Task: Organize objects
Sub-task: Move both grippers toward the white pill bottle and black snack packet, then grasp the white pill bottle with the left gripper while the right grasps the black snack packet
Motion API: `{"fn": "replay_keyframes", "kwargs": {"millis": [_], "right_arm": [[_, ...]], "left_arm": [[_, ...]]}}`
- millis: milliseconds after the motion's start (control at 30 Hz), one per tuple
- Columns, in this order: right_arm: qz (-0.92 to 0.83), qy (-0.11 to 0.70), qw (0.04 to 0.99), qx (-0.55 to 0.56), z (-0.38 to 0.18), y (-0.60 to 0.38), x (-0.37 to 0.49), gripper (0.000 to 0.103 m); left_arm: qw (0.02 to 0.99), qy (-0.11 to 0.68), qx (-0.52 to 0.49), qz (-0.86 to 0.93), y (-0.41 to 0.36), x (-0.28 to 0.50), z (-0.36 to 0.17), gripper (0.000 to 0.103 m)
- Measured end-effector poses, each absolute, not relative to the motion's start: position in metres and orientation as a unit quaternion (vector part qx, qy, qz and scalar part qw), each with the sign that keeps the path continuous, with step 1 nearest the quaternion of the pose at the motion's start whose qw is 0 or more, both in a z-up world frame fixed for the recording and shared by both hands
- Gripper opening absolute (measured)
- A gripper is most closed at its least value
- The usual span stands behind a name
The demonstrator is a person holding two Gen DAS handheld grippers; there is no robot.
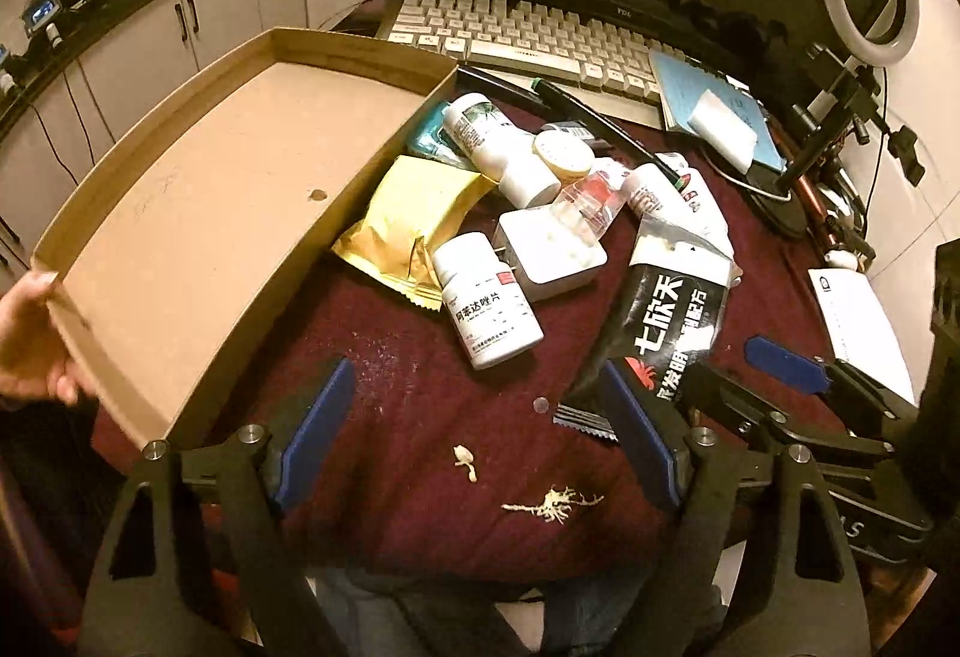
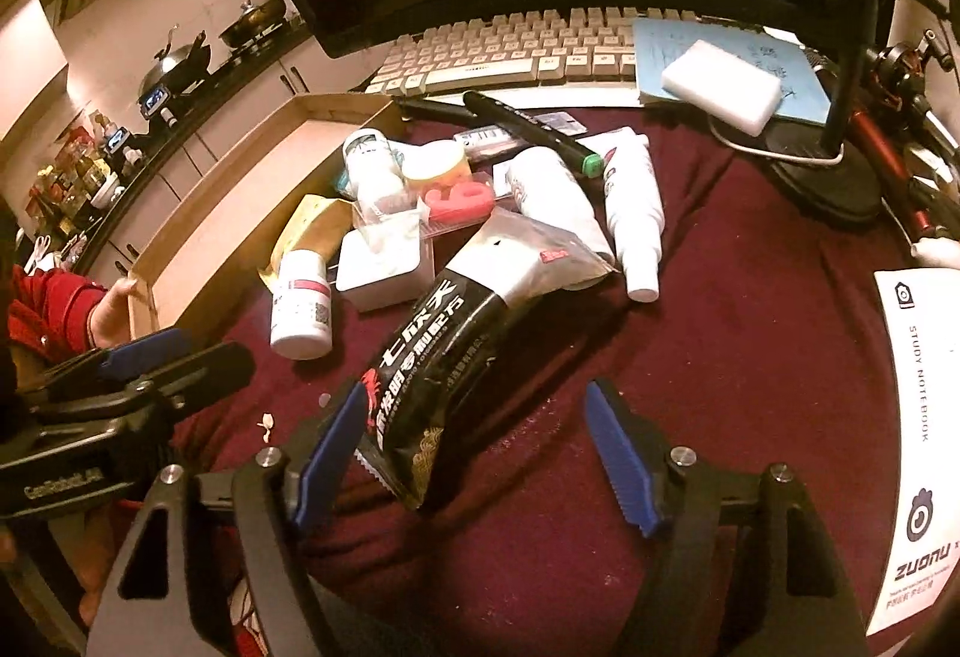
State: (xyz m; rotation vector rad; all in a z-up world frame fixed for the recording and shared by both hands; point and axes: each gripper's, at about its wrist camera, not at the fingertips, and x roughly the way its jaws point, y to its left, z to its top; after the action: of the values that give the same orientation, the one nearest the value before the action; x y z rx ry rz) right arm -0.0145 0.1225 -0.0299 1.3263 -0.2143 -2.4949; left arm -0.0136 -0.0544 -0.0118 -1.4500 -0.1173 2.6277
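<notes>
Box (image 1: 198, 213): set empty at 9 o'clock of the pile on the surface (image 1: 384, 369), its near corner touched by a bare hand (image 1: 30, 345), seemingly to steady it for filling.
Pile: bottle (image 1: 489, 300), yellow pouch (image 1: 408, 219), charger (image 1: 549, 252) and black pouch (image 1: 666, 321) are heaped just beside the box wall.
Left gripper (image 1: 480, 441): released, nothing held, aimed at the bottle at 12 o'clock.
Right gripper (image 2: 480, 453): spread wide, the black pouch's near end lying against its left finger, ungrasped.

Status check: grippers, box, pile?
Left gripper and right gripper open, holding nothing. Cardboard box empty. Black pouch lies between right jaws, unclamped; pile unsorted.
</notes>
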Motion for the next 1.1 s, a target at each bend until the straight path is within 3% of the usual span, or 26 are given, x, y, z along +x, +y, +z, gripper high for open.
{"fn": "replay_keyframes", "kwargs": {"millis": [433,500,800,867,1100], "right_arm": [[-0.861,-0.079,0.163,0.475,-0.037,0.115,-0.027,0.075],[-0.855,-0.093,0.167,0.482,-0.042,0.117,-0.032,0.07],[-0.849,-0.095,0.184,0.485,-0.05,0.109,-0.044,0.048],[-0.849,-0.094,0.188,0.486,-0.051,0.108,-0.045,0.044],[-0.836,-0.121,0.217,0.488,-0.05,0.119,-0.043,0.025]], "left_arm": [[0.078,-0.035,-0.475,0.876,-0.057,-0.031,-0.011,0.082],[0.082,-0.034,-0.477,0.874,-0.054,-0.035,-0.013,0.082],[0.086,-0.038,-0.519,0.85,-0.045,-0.062,-0.037,0.054],[0.114,-0.034,-0.528,0.841,-0.043,-0.065,-0.041,0.043],[0.127,-0.053,-0.524,0.84,-0.047,-0.056,-0.037,0.039]]}}
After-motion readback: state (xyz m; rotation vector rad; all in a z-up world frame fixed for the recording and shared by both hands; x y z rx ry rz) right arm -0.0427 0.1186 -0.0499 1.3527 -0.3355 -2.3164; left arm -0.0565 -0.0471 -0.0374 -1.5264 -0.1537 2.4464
